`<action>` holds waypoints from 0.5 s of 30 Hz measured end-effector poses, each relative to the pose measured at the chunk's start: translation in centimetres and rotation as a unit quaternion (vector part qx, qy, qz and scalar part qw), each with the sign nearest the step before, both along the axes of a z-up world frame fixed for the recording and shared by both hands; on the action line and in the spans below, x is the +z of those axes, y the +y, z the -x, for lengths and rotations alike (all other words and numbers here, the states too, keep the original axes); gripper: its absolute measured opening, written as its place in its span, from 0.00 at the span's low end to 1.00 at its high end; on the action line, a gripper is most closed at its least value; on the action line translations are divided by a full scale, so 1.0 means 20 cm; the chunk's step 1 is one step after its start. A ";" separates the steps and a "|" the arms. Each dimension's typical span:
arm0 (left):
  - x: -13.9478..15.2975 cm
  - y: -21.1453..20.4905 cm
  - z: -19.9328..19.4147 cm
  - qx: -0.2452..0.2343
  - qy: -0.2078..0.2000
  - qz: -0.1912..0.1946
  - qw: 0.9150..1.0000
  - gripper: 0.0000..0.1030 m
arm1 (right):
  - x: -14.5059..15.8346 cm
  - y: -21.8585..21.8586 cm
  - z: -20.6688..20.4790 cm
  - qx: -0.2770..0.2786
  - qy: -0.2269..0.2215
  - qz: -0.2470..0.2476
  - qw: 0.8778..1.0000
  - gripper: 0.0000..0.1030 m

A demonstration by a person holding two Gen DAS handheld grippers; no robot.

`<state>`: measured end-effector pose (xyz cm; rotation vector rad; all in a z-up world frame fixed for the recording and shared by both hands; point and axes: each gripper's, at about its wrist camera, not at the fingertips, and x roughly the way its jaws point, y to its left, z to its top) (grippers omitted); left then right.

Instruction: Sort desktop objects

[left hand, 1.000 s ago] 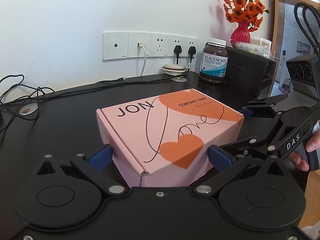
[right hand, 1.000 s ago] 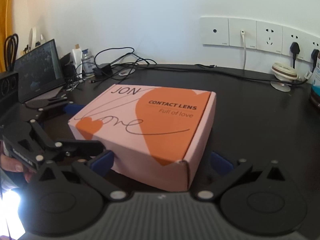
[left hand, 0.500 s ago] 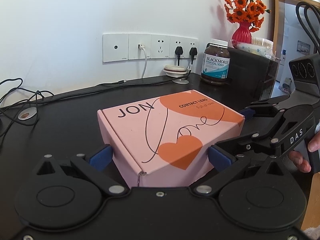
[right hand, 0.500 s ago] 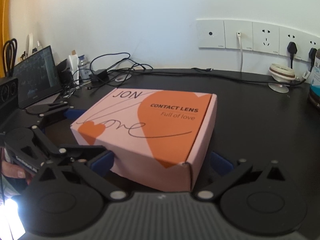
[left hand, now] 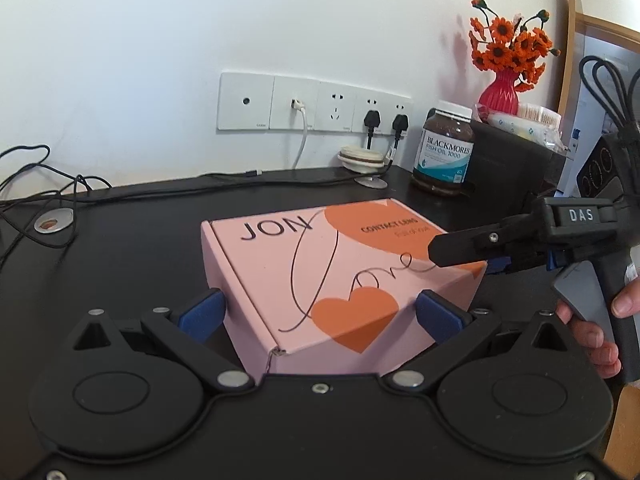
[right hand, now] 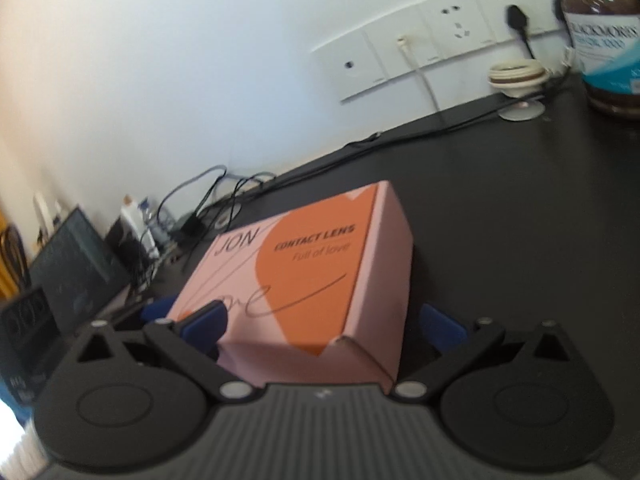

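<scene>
A pink box (left hand: pixel 336 268) with orange hearts, printed "JON" and "CONTACT LENS", lies flat on the black desk (left hand: pixel 132 248). My left gripper (left hand: pixel 322 314) is open, its blue pads on either side of the box's near corner. The right gripper (left hand: pixel 472 256) comes in from the right, rolled onto its side, with one black finger over the box's top near the right edge. In the tilted, blurred right wrist view the box (right hand: pixel 320 272) fills the space between the right gripper's (right hand: pixel 320 324) spread blue pads. The left pad overlaps the box's top face.
A brown fish oil bottle (left hand: pixel 444 148) stands at the back right beside a black case (left hand: pixel 508 160) and a red vase of orange flowers (left hand: pixel 502 88). Wall sockets (left hand: pixel 316 102), loose cables (left hand: pixel 40 184) and a small screen (right hand: pixel 76 264) line the back. A hand (left hand: pixel 592 344) holds the right gripper.
The right gripper has rolled sideways and moved in, so one finger now lies over the box's top. The right wrist view is tilted and closer. The left gripper and the box have hardly moved.
</scene>
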<state>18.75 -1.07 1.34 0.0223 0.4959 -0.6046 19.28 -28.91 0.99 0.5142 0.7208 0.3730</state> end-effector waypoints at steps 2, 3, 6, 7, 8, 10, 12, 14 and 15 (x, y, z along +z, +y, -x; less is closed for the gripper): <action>0.01 0.01 0.00 0.004 -0.004 0.010 1.000 1.00 | 0.00 0.00 -0.01 -0.006 0.003 -0.005 1.000 0.99; 0.02 0.02 0.00 0.005 -0.004 0.017 1.000 1.00 | 0.00 0.01 -0.01 -0.005 0.004 -0.004 1.000 0.99; 0.00 0.02 -0.02 0.013 0.008 0.023 1.000 1.00 | -0.02 0.06 -0.03 0.004 0.012 0.009 1.000 0.99; -0.01 0.03 -0.04 0.013 0.017 0.028 0.999 1.00 | -0.03 0.07 -0.03 0.004 0.015 0.009 1.000 0.99; -0.02 0.03 -0.05 0.013 0.024 0.036 0.999 1.00 | -0.04 0.08 -0.03 0.003 0.015 0.008 1.000 0.99; -0.03 0.04 -0.06 0.014 0.031 0.045 0.998 1.00 | -0.05 0.09 -0.03 -0.001 0.015 0.006 1.000 0.99; -0.03 0.04 -0.07 0.016 0.032 0.047 0.998 1.00 | -0.05 0.09 -0.04 -0.001 0.011 0.007 1.000 0.99; -0.03 0.04 -0.08 0.020 0.033 0.046 0.998 1.00 | -0.06 0.09 -0.04 -0.003 0.013 0.000 1.000 0.99; -0.03 0.04 -0.09 0.020 0.036 0.048 0.998 1.00 | -0.06 0.08 -0.04 -0.004 0.013 -0.001 1.000 0.99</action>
